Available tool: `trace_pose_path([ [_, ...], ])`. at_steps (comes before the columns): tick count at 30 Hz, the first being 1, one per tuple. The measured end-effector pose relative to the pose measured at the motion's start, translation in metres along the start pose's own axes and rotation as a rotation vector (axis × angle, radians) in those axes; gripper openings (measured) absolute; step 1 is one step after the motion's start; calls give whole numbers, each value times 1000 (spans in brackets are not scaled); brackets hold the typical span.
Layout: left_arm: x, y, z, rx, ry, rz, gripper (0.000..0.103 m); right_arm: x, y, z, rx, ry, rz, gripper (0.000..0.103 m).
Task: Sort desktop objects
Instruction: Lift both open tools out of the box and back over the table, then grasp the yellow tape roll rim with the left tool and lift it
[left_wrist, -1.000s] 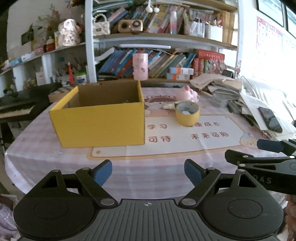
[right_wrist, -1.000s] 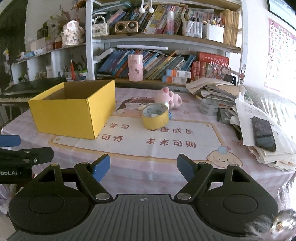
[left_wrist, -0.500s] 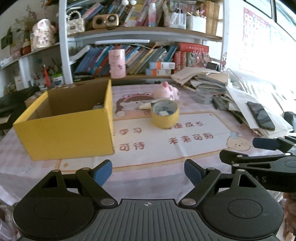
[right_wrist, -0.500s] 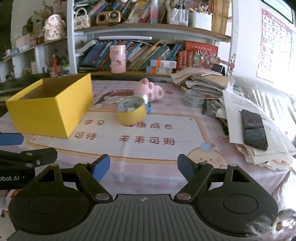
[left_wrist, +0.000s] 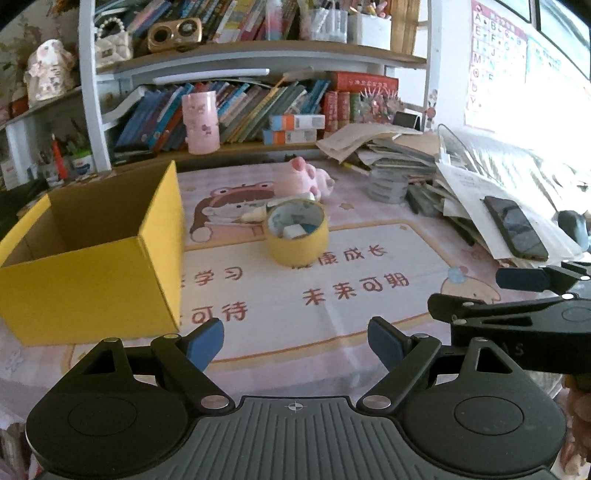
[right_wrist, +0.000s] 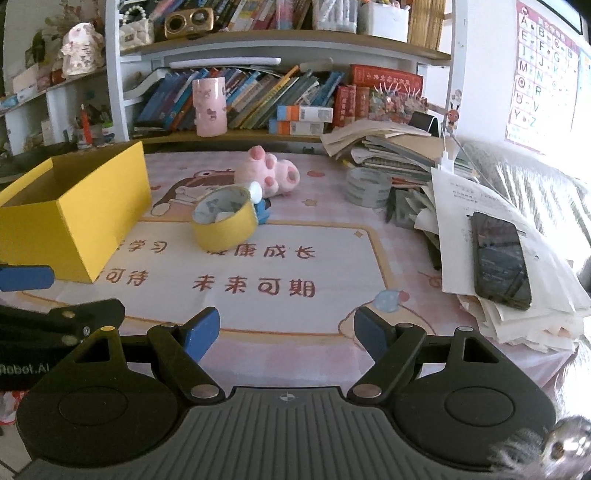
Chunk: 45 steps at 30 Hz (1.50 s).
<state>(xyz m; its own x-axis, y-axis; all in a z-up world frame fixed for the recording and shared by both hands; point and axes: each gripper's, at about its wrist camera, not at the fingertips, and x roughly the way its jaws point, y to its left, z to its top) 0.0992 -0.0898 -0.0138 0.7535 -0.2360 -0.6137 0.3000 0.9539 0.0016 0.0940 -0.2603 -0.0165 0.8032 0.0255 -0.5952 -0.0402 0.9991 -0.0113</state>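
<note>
The left hand-held gripper (left_wrist: 295, 341) is hovering above the near edge of the table (left_wrist: 258, 369), and its blue pads are standing wide apart with nothing between them. The right hand-held gripper (right_wrist: 286, 332) is hanging just beside it, and its jaws are also spread with an empty gap. An open yellow cardboard box (left_wrist: 96, 251) is sitting on the left part of the table, on the pink cloth. A roll of yellow tape (left_wrist: 297, 232) is lying flat on the printed mat (left_wrist: 332, 295), near the middle, with small pieces inside its ring. Just behind the roll a pink plush toy (right_wrist: 271, 173) is lying, and a small blue thing (right_wrist: 263, 211) is touching the roll. On the right a black phone (right_wrist: 500, 258) is resting on a pile of papers (right_wrist: 517, 295), and a grey tape roll (right_wrist: 367, 186) is standing near that pile.
</note>
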Motion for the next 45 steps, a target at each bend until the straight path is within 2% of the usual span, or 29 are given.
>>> trace_pose_path([
  [8, 31, -16, 19, -1, 12, -5, 88, 25, -25, 19, -9, 3, 2, 78],
  [23, 82, -39, 54, -57, 40, 58, 88, 78, -66, 57, -37, 5, 68, 78],
  [35, 135, -28, 81, -148, 66, 113, 88, 117, -88, 78, -21, 25, 105, 78],
  [42, 174, -20, 93, -143, 105, 132, 88, 130, -97, 86, -15, 28, 105, 78],
  [45, 191, -18, 95, -133, 134, 163, 90, 133, -99, 87, -16, 34, 106, 78],
])
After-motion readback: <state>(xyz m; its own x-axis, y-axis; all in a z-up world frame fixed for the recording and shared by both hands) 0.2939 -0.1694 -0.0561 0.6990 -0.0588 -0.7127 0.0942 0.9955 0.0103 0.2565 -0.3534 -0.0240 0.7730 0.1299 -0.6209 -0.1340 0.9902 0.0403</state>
